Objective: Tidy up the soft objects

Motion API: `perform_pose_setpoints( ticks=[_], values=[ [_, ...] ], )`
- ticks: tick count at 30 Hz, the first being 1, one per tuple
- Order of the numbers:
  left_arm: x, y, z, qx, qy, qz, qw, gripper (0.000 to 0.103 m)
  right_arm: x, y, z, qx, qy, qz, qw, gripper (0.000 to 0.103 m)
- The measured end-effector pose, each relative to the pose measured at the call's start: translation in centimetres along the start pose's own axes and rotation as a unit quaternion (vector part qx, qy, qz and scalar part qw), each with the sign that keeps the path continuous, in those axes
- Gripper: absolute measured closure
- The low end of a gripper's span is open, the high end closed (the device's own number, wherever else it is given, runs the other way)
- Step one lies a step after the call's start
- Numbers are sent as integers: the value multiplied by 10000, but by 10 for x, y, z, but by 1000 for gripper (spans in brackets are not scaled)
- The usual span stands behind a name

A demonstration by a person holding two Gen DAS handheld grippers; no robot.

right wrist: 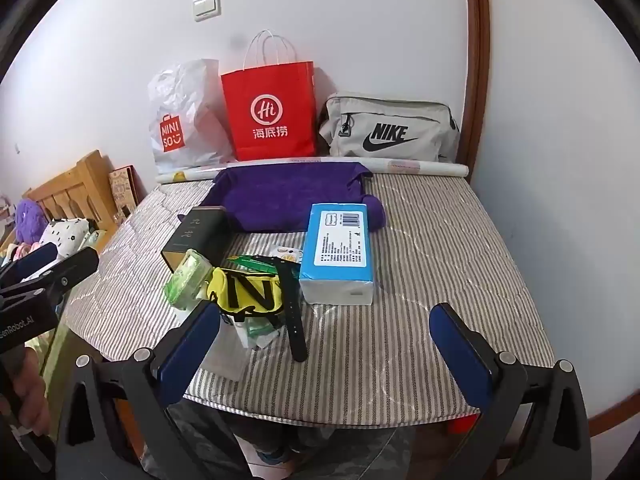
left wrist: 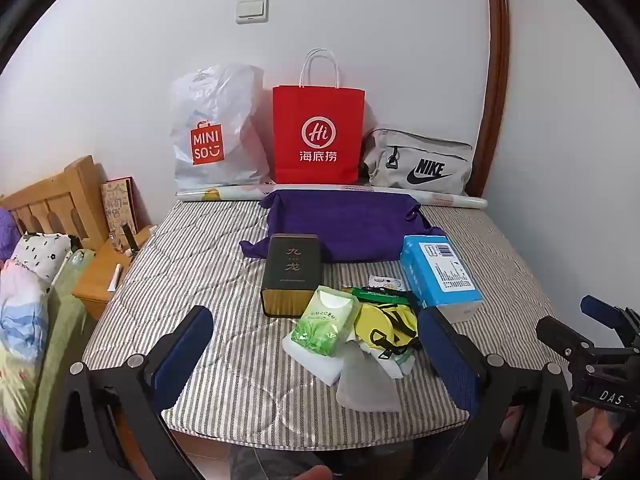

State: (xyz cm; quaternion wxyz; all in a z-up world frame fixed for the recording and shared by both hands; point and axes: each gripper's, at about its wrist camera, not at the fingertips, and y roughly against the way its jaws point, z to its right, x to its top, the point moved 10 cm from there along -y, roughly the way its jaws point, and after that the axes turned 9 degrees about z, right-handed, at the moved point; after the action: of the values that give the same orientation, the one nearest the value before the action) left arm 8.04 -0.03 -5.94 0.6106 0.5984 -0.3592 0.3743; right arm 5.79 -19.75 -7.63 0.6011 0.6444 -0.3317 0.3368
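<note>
White wall [left wrist: 360, 20], light switch [left wrist: 251, 10], seemingly a wooden headboard [left wrist: 56, 196].

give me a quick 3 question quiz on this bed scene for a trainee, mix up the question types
1. True or false: both sets of jaws are shut on an item.
2. Multiple choice: what stands directly left of the red paper bag against the wall? A) grey Nike bag B) white Miniso plastic bag C) blue tissue pack
3. Fill in: the purple cloth tray lies between the row of bags and the ____ tin.

Key
1. False: the left gripper and right gripper are both open and hold nothing.
2. B, the Miniso bag.
3. Black: the black tin stands just in front of the tray.
</note>
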Motion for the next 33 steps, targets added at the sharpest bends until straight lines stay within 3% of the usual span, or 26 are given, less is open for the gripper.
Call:
perform_pose_setpoints(
  ticks=[33],
  values=[
    [5, 8, -1, 5, 16, 33, 10000, 1, 1, 8, -6, 102, 20, 33, 9999, 0]
  ],
)
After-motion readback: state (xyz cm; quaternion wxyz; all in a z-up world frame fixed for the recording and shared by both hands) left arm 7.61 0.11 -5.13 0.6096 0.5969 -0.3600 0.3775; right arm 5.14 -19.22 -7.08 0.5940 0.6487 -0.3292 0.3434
